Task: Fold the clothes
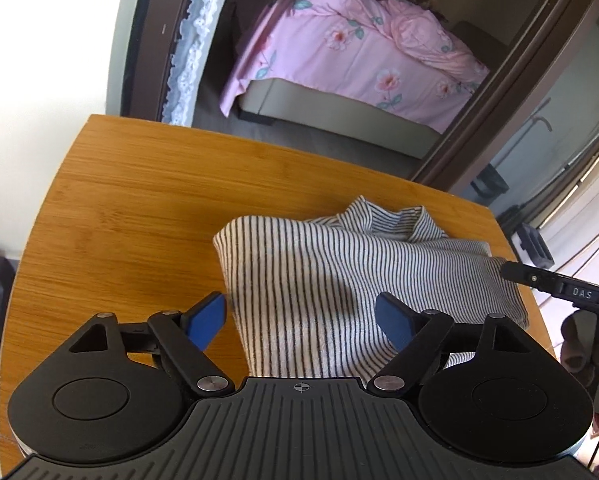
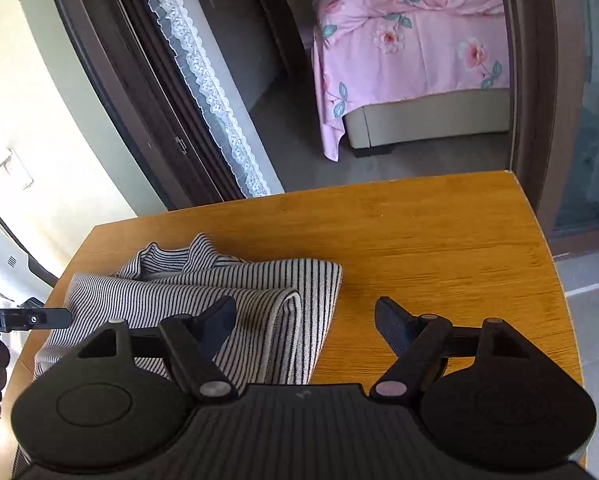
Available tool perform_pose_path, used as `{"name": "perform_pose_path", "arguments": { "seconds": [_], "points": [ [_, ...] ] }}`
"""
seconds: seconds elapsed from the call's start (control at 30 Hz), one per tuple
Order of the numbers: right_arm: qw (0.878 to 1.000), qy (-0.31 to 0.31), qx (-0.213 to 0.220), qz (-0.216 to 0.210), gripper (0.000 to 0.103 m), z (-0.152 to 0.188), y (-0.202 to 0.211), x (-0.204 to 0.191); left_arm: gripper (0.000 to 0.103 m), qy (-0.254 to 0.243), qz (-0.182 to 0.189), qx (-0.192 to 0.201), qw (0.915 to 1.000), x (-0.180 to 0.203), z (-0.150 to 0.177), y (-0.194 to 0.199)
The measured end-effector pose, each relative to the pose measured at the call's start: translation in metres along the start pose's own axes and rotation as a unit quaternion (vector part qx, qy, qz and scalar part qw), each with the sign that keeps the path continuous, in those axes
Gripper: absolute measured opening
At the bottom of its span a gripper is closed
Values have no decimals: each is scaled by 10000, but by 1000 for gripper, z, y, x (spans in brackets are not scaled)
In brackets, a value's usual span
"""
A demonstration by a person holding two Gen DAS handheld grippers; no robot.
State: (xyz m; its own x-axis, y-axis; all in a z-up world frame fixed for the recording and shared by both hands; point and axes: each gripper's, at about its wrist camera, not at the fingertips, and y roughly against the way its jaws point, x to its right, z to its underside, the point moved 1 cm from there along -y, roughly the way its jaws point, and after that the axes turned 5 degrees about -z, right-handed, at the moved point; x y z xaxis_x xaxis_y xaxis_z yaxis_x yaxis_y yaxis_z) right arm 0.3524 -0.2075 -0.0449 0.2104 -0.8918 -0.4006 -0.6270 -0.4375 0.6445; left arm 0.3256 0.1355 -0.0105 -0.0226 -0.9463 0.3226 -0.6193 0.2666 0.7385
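A black-and-white striped garment (image 1: 339,264) lies loosely folded on the wooden table (image 1: 139,200), its collar bunched at the far side. My left gripper (image 1: 301,316) hovers open over the garment's near left part, blue pads apart and not pressing the cloth. In the right wrist view the garment (image 2: 219,280) sits at the left of the table (image 2: 439,240). My right gripper (image 2: 305,320) is open above its right edge, with its left finger over the cloth and its right finger over bare wood. Each gripper's tip shows at the edge of the other's view.
Beyond the table's far edge a doorway opens onto a bed with a pink floral cover (image 1: 359,52) (image 2: 411,52). A white lace curtain (image 2: 203,80) hangs along the dark door frame. Bare tabletop lies left and right of the garment.
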Motion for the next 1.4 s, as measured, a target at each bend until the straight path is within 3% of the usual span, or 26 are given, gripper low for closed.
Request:
{"name": "perform_pose_path", "arguments": {
  "seconds": [0.1,0.27,0.33,0.37,0.47,0.57,0.7,0.8,1.0,1.23,1.4],
  "points": [
    [9986,-259,-203,-412,67,-4,-15,7,85,-89,43,-1,10000,1,-5,-10],
    [9969,-16,-353,-708,61,-13,-41,-1,69,-347,177,105,9992,5,-12,-20],
    [9968,268,-377,-649,50,-18,-53,-6,58,-480,93,190,9986,7,-14,-24],
    [9967,354,-382,-624,40,-21,-58,-7,56,-512,40,242,9984,7,-15,-26],
    [9966,616,-285,-469,27,-36,-68,-13,49,-394,-2,255,9989,5,-28,-37],
    [9946,901,137,-501,23,-55,-49,-23,32,-381,56,375,9986,4,-44,-30],
    [9801,1759,641,-666,22,-53,10,-53,24,-772,208,890,9928,17,-43,18],
    [9706,2179,763,-683,22,-38,49,-66,23,-1153,210,1152,9864,32,-24,56],
    [9561,2743,833,-603,22,10,111,-80,21,-1496,178,1312,9799,56,32,112],
    [9500,3035,520,-526,22,85,150,-79,21,-1379,61,1142,9838,53,105,143],
    [9460,3216,350,-178,22,135,161,-71,21,-1156,-24,986,9884,42,154,149]
  ]
}}
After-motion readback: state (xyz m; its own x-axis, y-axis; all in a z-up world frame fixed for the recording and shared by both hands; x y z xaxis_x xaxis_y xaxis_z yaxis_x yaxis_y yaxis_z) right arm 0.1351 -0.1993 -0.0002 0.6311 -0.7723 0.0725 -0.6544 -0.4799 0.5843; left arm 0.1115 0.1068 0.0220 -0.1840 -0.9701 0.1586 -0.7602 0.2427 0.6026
